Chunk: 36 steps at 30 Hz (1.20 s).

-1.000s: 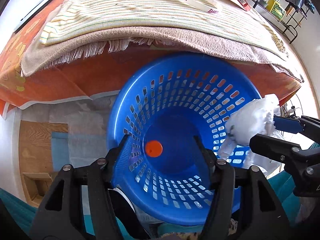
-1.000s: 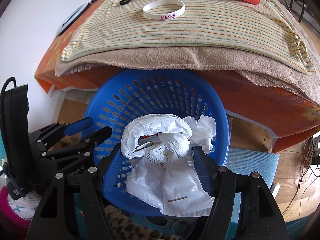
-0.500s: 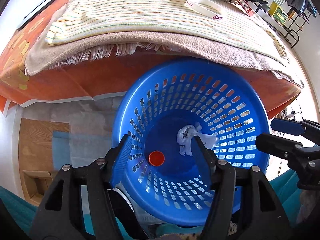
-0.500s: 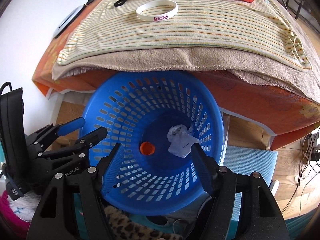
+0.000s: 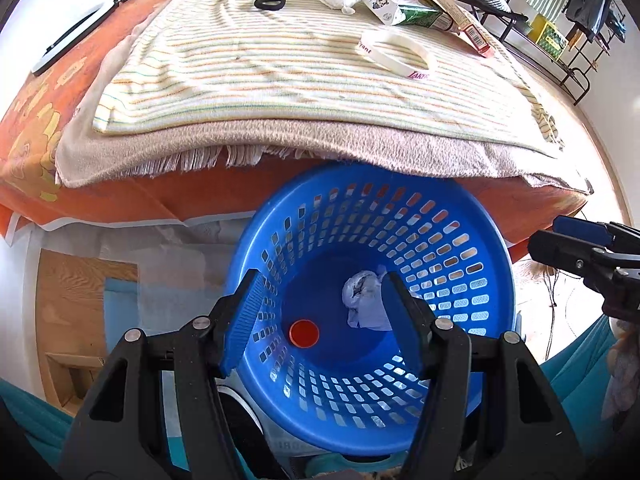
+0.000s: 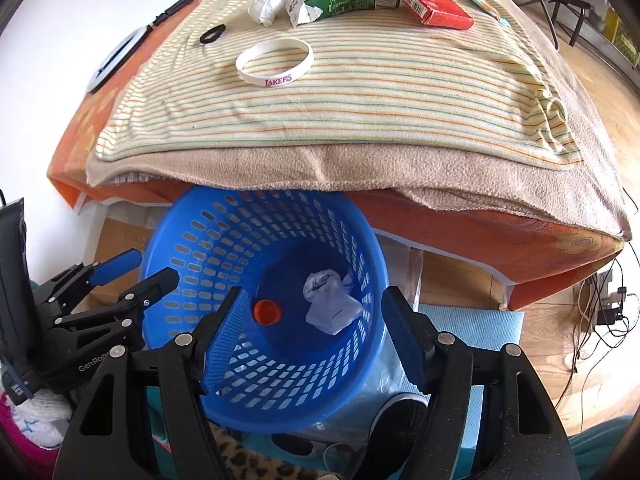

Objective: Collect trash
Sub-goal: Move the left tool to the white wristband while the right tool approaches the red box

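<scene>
A striped terry towel (image 6: pixel 360 92) drapes the table (image 6: pixel 500 232). Below stands a round, perforated blue plastic basket (image 5: pixel 460 280), holding crumpled white trash (image 5: pixel 362 304) and an orange cap (image 5: pixel 304 333). Left claw (image 5: pixel 320 328) and right claw (image 6: pixel 312 340) hang released, empty.

A lived-in room of a home, likely a bedroom or living room. A table (image 6: pixel 520 236) under an orange flowered cloth carries a striped towel (image 6: pixel 360 92), a wristband (image 6: pixel 274 61) and cartons (image 6: pixel 336 0). Wood flooring (image 6: pixel 560 328), a clothes rack (image 5: pixel 576 12) and a blue basket (image 5: pixel 460 288) on the floor complete it.
</scene>
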Tool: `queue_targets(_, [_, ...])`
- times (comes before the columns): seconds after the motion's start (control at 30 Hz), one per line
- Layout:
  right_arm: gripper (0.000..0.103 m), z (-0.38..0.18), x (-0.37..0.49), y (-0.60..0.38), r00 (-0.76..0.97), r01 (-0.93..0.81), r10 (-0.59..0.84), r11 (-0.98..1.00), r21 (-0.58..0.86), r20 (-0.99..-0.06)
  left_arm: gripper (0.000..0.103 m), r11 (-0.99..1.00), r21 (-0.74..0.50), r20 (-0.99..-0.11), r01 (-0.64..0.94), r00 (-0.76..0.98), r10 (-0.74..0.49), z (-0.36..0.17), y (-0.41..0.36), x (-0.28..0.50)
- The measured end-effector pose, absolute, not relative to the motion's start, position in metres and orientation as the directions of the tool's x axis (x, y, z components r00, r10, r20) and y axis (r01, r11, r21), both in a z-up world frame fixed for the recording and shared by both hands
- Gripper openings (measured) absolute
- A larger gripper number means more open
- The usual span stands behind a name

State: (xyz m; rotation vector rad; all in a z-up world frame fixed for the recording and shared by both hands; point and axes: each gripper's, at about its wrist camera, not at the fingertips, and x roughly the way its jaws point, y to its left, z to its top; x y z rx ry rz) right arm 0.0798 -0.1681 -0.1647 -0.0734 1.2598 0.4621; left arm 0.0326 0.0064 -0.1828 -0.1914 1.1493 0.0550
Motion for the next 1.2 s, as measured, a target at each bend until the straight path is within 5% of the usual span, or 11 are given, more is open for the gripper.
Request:
queue_targets(0.57, [0.069, -0.109, 0.108, -0.175, 0.453, -0.428, 0.253, 0.903, 0.041, -0.855, 0.063, 0.988, -0.115, -0.861, -0.103, 0.506, -0.048, -0.134, 0.011, 0.089])
queue_targets(0.87, [0.069, -0.099, 0.143, -0.189, 0.471, -0.397, 0.274, 0.915, 0.076, -0.839, 0.063, 0.987, -0.135, -0.864, -0.083, 0.498, -0.076, -0.132, 0.007, 0.126])
queue_targets(1.2, [0.069, -0.091, 0.207, -0.186, 0.521, -0.397, 0.24, 0.918, 0.016, -0.819, 0.048, 0.986, -0.148, -0.875, -0.077, 0.475, -0.095, -0.141, 0.007, 0.173])
